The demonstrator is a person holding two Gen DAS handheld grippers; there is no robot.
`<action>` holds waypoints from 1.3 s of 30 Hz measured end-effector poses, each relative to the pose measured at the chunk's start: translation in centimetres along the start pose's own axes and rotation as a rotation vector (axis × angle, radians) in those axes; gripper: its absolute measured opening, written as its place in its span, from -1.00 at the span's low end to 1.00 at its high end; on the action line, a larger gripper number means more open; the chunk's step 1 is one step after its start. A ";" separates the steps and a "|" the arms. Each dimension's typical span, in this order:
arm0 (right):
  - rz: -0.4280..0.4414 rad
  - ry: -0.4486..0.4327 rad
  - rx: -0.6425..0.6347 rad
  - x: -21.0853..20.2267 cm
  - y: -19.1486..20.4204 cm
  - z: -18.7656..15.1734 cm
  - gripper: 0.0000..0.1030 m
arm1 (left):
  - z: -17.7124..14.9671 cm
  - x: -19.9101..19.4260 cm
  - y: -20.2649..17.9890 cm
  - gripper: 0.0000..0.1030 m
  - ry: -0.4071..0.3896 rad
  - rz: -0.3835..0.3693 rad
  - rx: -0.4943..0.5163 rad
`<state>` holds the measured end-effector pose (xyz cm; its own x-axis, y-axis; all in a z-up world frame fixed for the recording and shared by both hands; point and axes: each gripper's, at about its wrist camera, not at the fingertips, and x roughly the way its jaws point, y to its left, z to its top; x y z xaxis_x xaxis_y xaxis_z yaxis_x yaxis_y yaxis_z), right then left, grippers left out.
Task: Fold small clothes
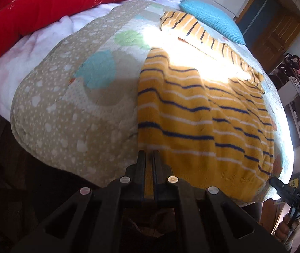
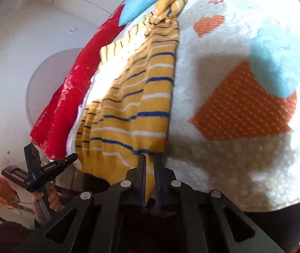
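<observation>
A yellow sweater (image 1: 202, 109) with blue and white stripes lies spread on a patterned blanket (image 1: 65, 105), its sleeve stretched toward the far side. My left gripper (image 1: 148, 154) is shut on the near left corner of its hem, with yellow fabric pinched between the fingers. In the right wrist view the sweater (image 2: 133, 105) runs away from me, and my right gripper (image 2: 151, 158) is shut on the hem's other corner. Each gripper shows in the other's view: the right gripper (image 1: 273, 181) at the bed's edge, the left gripper (image 2: 75, 157) by the hem.
The blanket (image 2: 234, 158) covers a bed. A red pillow (image 1: 44, 4) and a blue pillow (image 1: 211, 19) lie along its far side. A wooden door (image 1: 276, 27) and a cluttered shelf (image 1: 297, 73) stand to the right. A hand (image 2: 52, 198) holds the left gripper's handle.
</observation>
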<state>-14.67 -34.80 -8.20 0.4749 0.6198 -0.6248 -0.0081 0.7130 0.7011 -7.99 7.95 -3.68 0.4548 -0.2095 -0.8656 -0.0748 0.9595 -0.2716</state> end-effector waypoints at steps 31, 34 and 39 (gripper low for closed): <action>-0.306 -0.142 -0.224 2.7 9.0 4.5 0.23 | 1.1 -4.5 -4.1 0.90 -0.250 0.256 0.174; -0.310 -0.138 -0.204 2.7 8.7 4.3 0.23 | 0.9 -4.6 -3.9 0.90 -0.254 0.264 0.167; -0.316 -0.140 -0.182 2.7 8.4 4.0 0.24 | 0.8 -4.3 -4.1 0.90 -0.254 0.286 0.180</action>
<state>-9.91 -28.46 -2.64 0.5942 0.3187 -0.7385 0.0073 0.9160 0.4011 -8.95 5.03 1.52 0.6441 0.1016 -0.7582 -0.0838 0.9945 0.0621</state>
